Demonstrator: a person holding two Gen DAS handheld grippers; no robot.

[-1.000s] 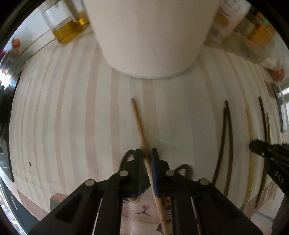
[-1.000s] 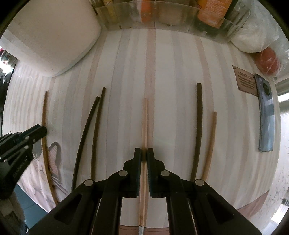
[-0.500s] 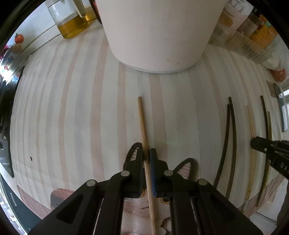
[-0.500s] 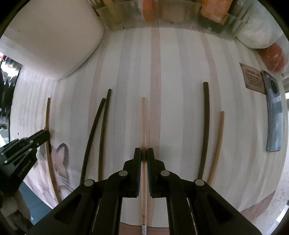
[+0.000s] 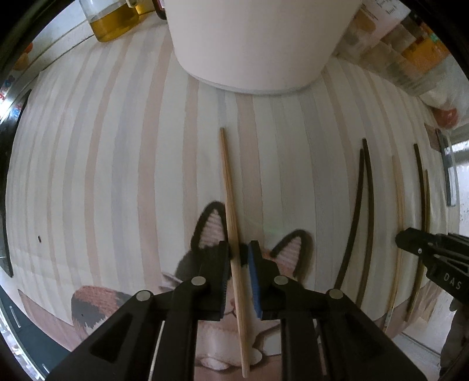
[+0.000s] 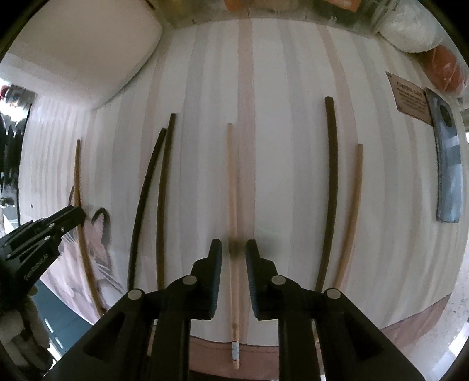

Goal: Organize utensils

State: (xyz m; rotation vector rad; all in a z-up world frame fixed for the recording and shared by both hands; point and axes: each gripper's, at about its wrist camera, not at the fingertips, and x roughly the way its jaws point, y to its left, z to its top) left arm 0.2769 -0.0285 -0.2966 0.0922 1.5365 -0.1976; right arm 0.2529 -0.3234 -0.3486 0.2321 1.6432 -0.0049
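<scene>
A light wooden chopstick (image 5: 227, 181) lies flat on the striped cat-print mat (image 5: 88, 175), running along its stripes. My left gripper (image 5: 238, 252) points down over it. Its jaws are opening, and the stick lies loose between the fingers. A paler chopstick (image 6: 231, 175) also rests on the mat between the opening jaws of my right gripper (image 6: 233, 249), with a gap on both sides. Two dark chopsticks (image 6: 152, 190) lie to its left. A dark one (image 6: 331, 175) and a tan one (image 6: 353, 205) lie to its right. The left gripper (image 6: 77, 215) shows at the far left.
A large white container (image 5: 258, 38) stands just beyond the chopsticks, with a jar of oil (image 5: 108, 20) to its left. A clear rack of bottles (image 6: 293, 11) lines the back. A small sign (image 6: 410, 98) and a grey flat device (image 6: 447, 170) lie at the right. The mat's front edge is close.
Both grippers were shut on their chopsticks and now their jaws stand apart. The left chopstick swung from slanted to in line with the stripes as the left gripper shifted.
</scene>
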